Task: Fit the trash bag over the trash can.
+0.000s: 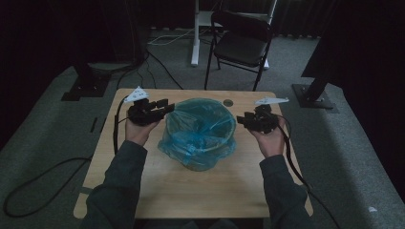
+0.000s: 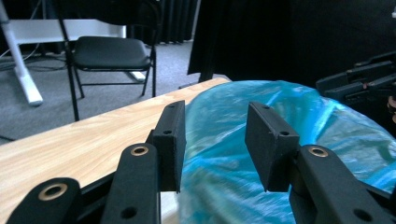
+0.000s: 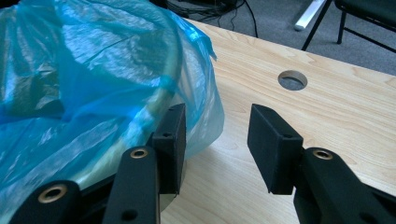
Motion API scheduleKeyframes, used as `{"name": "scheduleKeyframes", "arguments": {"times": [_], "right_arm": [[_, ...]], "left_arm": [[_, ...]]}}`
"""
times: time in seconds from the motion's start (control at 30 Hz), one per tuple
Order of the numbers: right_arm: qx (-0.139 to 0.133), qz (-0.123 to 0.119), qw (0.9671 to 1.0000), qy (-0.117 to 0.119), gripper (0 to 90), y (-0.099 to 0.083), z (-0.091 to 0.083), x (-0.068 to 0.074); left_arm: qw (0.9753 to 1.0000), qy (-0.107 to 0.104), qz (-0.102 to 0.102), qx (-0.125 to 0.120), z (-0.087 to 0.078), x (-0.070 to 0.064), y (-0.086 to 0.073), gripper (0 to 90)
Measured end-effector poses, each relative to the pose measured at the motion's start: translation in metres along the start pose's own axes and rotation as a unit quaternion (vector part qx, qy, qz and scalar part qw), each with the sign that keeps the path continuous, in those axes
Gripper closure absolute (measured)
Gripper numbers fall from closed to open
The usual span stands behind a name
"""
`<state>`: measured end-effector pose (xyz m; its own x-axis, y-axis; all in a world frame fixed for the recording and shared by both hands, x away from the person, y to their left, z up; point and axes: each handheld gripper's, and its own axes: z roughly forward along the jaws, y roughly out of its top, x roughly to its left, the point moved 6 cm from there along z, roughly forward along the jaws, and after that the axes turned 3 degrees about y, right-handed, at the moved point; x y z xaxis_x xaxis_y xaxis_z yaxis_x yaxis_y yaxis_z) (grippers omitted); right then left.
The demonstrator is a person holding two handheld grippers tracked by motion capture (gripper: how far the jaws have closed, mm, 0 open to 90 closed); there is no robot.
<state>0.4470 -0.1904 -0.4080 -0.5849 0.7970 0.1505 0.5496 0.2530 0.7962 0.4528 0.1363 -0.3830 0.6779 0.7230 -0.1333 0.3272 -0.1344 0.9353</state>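
A wooden table bears a bin lined with a blue bag, its film already draped over the rim. The bag sits between both grippers: left gripper and right gripper, jaws spread, grasp nothing; tidying the overhang remains.

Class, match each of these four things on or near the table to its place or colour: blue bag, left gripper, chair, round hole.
Things:
1. blue bag
2. left gripper
3. chair
4. round hole

Descriptions:
A. black, on the floor beyond the table
B. in the tabletop near the far edge
C. lines a bin at mid-table
D. open at the bag's left rim

Pairs: 1-C, 2-D, 3-A, 4-B
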Motion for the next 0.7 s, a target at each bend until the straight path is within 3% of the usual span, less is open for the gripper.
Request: {"name": "scheduleKeyframes", "arguments": {"times": [0.2,0.33,0.4,0.57,0.6,0.7], "right_arm": [[-0.012,-0.013,0.9997,0.015,53.9,-0.008,-0.012,0.010],[-0.008,-0.018,0.9995,0.023,52.7,-0.014,-0.013,0.015],[-0.005,-0.021,0.9994,0.027,52.0,-0.017,-0.011,0.017],[-0.001,-0.023,0.9993,0.028,51.8,-0.021,-0.008,0.019],[-0.001,-0.021,0.9993,0.031,51.7,-0.022,-0.008,0.019],[0.000,-0.021,0.9993,0.030,51.7,-0.025,-0.008,0.018]], "left_arm": [[0.9982,-0.036,0.044,0.020,0.011,-0.023,0.014,57.8],[0.9941,-0.055,0.081,0.047,0.021,-0.040,0.020,58.2],[0.9906,-0.063,0.102,0.066,0.029,-0.048,0.021,58.4],[0.9790,-0.072,0.147,0.121,0.051,-0.064,0.020,58.7],[0.9778,-0.072,0.152,0.125,0.054,-0.066,0.020,58.8],[0.9690,-0.066,0.176,0.160,0.068,-0.072,0.015,59.0]]}}
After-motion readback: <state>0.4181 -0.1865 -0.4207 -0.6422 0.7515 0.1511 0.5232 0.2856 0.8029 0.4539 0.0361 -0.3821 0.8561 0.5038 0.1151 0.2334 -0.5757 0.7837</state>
